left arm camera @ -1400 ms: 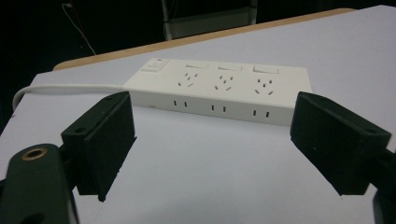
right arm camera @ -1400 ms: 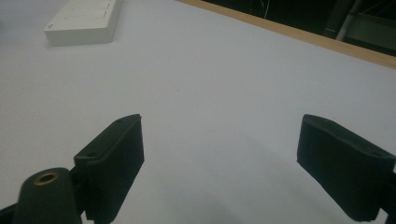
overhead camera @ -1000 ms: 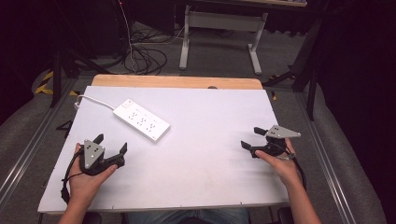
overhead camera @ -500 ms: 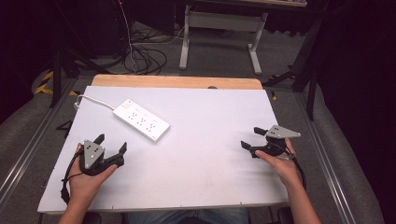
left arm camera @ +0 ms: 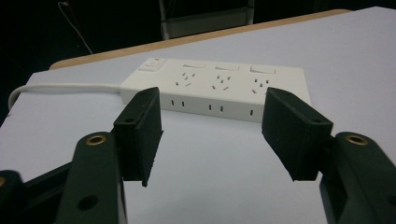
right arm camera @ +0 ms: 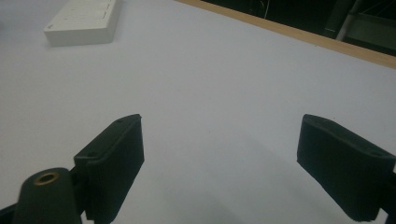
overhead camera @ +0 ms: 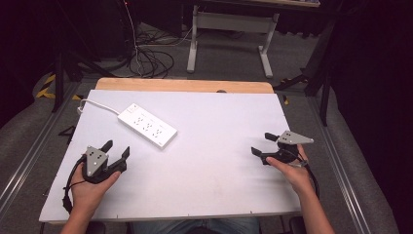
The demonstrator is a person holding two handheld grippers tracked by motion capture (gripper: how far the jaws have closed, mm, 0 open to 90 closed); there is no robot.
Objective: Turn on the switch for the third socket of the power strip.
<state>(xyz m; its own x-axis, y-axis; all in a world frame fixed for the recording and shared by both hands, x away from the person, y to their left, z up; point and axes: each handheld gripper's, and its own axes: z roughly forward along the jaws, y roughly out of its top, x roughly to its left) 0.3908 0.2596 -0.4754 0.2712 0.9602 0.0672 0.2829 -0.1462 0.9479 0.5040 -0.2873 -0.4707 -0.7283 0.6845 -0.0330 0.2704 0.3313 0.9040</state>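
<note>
A white power strip (overhead camera: 147,125) with several sockets lies diagonally at the back left of the white table (overhead camera: 214,126), its white cord (overhead camera: 99,105) running off to the left edge. My left gripper (overhead camera: 117,149) rests near the front left, open and empty, pointing at the power strip (left arm camera: 215,91) a short way ahead. My right gripper (overhead camera: 263,144) sits at the right side, held by a hand, jaws wide open and empty over bare tabletop. In the right gripper view the power strip (right arm camera: 84,21) lies far off at the upper left.
A wooden strip (overhead camera: 185,86) borders the table's far edge. Beyond it stand a metal table frame (overhead camera: 229,34) and loose cables (overhead camera: 146,58) on the floor. Metal rails (overhead camera: 29,146) run along both sides of the table.
</note>
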